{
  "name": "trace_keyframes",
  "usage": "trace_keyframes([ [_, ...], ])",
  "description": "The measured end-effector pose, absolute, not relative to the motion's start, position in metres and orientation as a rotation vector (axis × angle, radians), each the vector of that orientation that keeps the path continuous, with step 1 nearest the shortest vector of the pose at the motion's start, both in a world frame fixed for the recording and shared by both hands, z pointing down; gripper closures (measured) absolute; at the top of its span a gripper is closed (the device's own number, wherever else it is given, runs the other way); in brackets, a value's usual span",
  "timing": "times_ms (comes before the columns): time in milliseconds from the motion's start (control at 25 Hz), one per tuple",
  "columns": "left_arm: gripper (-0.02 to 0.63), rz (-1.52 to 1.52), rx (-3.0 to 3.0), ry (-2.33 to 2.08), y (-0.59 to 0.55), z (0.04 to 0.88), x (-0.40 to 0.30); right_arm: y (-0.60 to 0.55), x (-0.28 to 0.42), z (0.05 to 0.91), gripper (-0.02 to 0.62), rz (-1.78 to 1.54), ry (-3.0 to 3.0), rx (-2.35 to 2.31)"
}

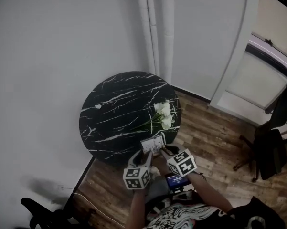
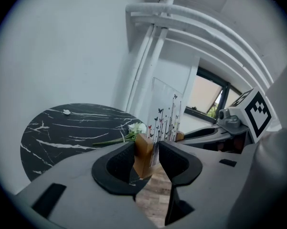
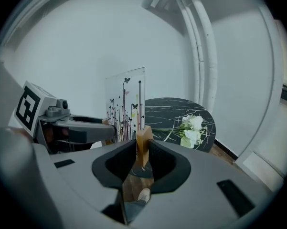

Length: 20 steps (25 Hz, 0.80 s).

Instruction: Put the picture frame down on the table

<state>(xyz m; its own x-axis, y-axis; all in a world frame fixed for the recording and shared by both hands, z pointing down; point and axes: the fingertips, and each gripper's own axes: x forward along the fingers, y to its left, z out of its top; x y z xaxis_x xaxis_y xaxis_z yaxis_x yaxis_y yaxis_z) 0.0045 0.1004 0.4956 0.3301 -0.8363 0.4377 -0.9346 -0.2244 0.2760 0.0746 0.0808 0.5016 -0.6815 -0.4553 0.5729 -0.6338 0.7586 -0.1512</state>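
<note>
The picture frame [image 1: 153,143] is a clear panel printed with butterflies and flower stems, on small wooden feet. I hold it upright in the air just off the near edge of the round black marble table [image 1: 114,113]. The left gripper [image 1: 144,152] is shut on the frame's left end, its jaws pressing a wooden foot [image 2: 143,154] and the panel [image 2: 166,113]. The right gripper [image 1: 168,151] is shut on the other wooden foot [image 3: 143,144], with the panel [image 3: 126,101] rising to its left.
A bunch of white flowers [image 1: 163,114] lies on the table's right side, close to the frame. White pipes [image 1: 157,27] run up the wall behind the table. A dark chair [image 1: 272,147] stands at the right on the wooden floor [image 1: 210,137].
</note>
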Motion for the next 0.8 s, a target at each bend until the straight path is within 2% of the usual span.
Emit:
trace_keyframes([
  [800, 0.436, 0.284, 2.107, -1.45, -0.077, 0.511, -0.073, -0.091, -0.001, 0.514, 0.509, 0.523, -2.353, 0.877],
])
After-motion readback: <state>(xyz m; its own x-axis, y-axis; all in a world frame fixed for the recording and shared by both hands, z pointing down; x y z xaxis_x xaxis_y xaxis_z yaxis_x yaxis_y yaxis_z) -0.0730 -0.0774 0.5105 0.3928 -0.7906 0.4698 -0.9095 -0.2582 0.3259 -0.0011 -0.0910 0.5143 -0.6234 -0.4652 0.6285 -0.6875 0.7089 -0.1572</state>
